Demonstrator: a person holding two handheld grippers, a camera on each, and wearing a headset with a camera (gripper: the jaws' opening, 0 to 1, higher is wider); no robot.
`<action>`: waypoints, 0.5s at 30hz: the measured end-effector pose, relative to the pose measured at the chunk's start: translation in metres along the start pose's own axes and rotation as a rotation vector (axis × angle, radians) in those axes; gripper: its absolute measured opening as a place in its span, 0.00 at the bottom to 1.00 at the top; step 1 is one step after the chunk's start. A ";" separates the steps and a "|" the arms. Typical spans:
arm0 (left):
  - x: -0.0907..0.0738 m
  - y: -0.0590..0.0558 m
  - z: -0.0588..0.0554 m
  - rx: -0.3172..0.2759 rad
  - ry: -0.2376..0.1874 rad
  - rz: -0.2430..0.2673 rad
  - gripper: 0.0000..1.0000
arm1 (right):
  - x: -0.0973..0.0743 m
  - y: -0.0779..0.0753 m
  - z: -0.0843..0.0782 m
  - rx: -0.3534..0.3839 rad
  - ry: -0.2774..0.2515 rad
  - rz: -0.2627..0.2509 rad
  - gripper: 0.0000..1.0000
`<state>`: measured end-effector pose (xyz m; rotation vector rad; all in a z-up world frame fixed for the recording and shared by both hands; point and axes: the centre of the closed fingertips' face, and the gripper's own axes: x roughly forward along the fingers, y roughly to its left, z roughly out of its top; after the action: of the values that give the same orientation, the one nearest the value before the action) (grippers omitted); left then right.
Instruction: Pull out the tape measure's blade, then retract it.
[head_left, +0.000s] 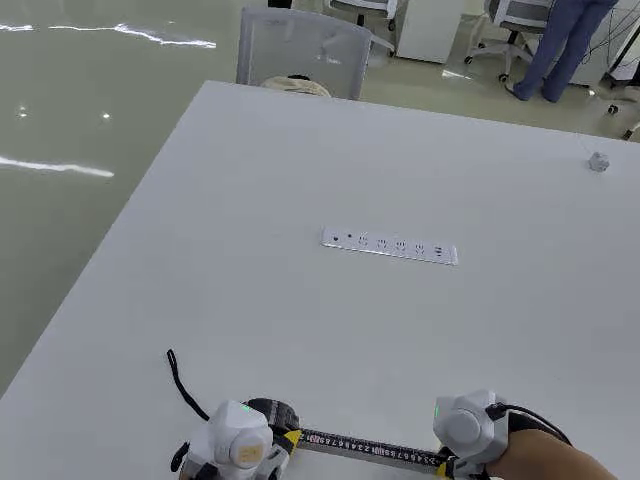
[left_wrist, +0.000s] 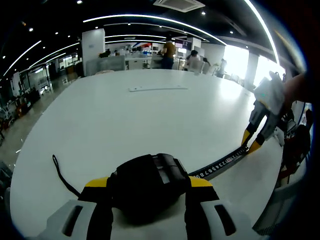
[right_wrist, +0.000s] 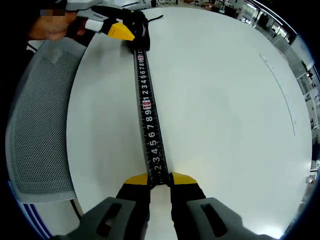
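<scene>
Worktop (head_left: 250, 250) first: big, white, takes up most of the head view, with a grey mesh chair (head_left: 300, 45) standing at its far edge. A flat white power strip (head_left: 389, 245) lies around the middle of the worktop, well apart from the action. Down at the near edge the blade (right_wrist: 148, 115) is out and lying flat on the surface, numbers up, running between the two grippers. On one end the left gripper (left_wrist: 148, 182) has its jaws clamped on the black tape measure (left_wrist: 147, 192), yellow pads either side of the case. On the other, the right gripper (right_wrist: 160, 179) has its jaws pinched on the blade's free end, right by the low numbers. A thin black wrist strap (head_left: 185, 385) trails off the case to the left. A tiny whitish lump (head_left: 598, 162) sits way off at the far right, can't tell what it is.
</scene>
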<state>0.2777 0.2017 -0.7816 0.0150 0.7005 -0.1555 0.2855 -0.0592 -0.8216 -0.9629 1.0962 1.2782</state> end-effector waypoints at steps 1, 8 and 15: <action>0.000 0.000 0.000 -0.005 -0.001 0.001 0.54 | 0.000 0.000 0.000 0.000 0.000 -0.001 0.15; 0.000 0.000 0.003 -0.096 -0.011 -0.004 0.58 | 0.000 0.000 0.002 0.008 0.001 0.004 0.15; 0.005 0.003 0.004 -0.167 -0.007 0.067 0.64 | 0.001 0.000 0.001 0.009 0.003 0.002 0.15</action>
<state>0.2846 0.2037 -0.7822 -0.1214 0.7037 -0.0323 0.2855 -0.0579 -0.8219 -0.9571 1.1045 1.2732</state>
